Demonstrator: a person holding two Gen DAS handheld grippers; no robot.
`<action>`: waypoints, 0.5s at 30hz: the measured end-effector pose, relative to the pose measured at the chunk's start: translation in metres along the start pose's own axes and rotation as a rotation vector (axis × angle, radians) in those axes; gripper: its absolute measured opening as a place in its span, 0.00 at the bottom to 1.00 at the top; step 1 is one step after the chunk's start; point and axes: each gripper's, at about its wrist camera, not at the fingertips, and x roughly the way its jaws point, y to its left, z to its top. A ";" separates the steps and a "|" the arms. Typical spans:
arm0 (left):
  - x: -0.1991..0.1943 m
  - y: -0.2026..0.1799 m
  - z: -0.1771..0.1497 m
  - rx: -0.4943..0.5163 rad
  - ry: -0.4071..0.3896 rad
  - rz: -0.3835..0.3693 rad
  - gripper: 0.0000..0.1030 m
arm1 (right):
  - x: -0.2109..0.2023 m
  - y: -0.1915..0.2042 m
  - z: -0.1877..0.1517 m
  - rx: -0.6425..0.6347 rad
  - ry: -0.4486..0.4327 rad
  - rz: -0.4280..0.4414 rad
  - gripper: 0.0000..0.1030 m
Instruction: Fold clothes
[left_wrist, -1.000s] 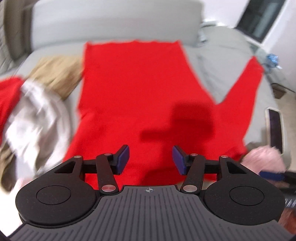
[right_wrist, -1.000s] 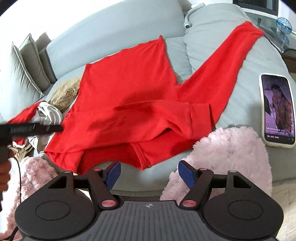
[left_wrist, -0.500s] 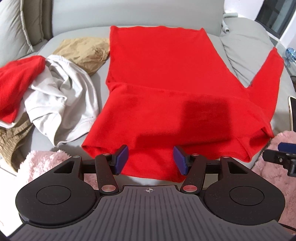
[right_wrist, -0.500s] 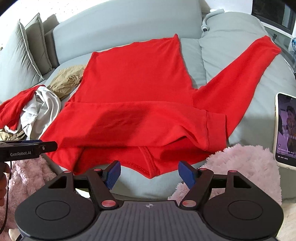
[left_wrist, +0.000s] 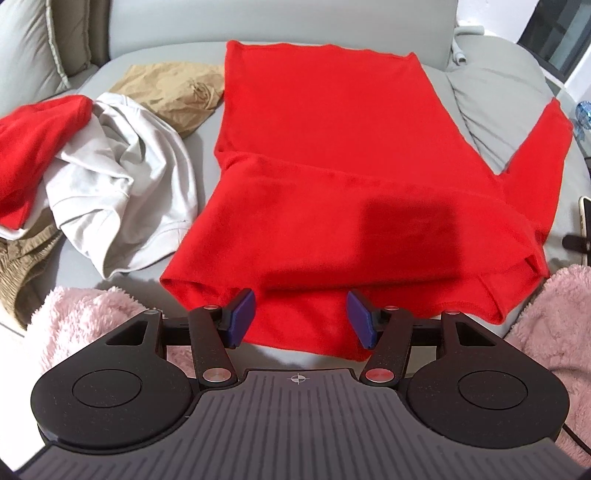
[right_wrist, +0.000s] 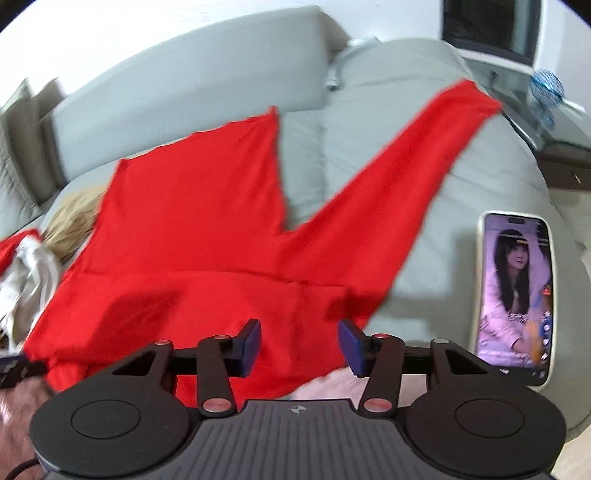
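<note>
Red garment (left_wrist: 332, 177): we see it spread flat on the grey sofa (left_wrist: 498, 99), its body running away from us toward the backrest, one sleeve folded across the near part and the other sleeve (right_wrist: 406, 177) stretched out to the right over the seat cushion.
Near hem: it hangs over the sofa's front edge, just ahead of both tools.
Left gripper (left_wrist: 301, 319): we hold it tilted steeply downward over the near hem; its blue pads (left_wrist: 242, 315) stand apart, with red cloth showing in the gap, and neither pad presses on it, so it is released.
Right gripper (right_wrist: 299, 343): we also point it steeply down, over the right part of the near edge; its jaws are closing, red cloth lies between them, and the pads do not appear to pinch it yet. This view is blurred.
Other tool in view: the tip of the left tool shows at the left edge of the right wrist view, beside the garment's lower left corner.
Clothes pile (left_wrist: 110, 177): white, tan and another red piece lie heaped to the left of the garment, apart from it.
Phone (right_wrist: 513, 295): it lies face up, screen lit, on the cushion to the right of the sleeve.
Pink fleece (left_wrist: 85, 317): fluffy pink fabric shows below the sofa edge on both sides of the left tool.
</note>
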 end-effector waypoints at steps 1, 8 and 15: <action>0.000 0.000 0.000 0.002 0.001 0.003 0.59 | 0.006 -0.005 0.003 0.010 0.011 -0.002 0.49; -0.004 0.000 0.000 0.004 0.004 0.019 0.59 | 0.054 -0.021 0.014 0.061 0.114 -0.010 0.49; -0.003 -0.001 -0.001 0.006 0.013 0.033 0.59 | 0.073 -0.016 0.017 0.039 0.186 -0.029 0.48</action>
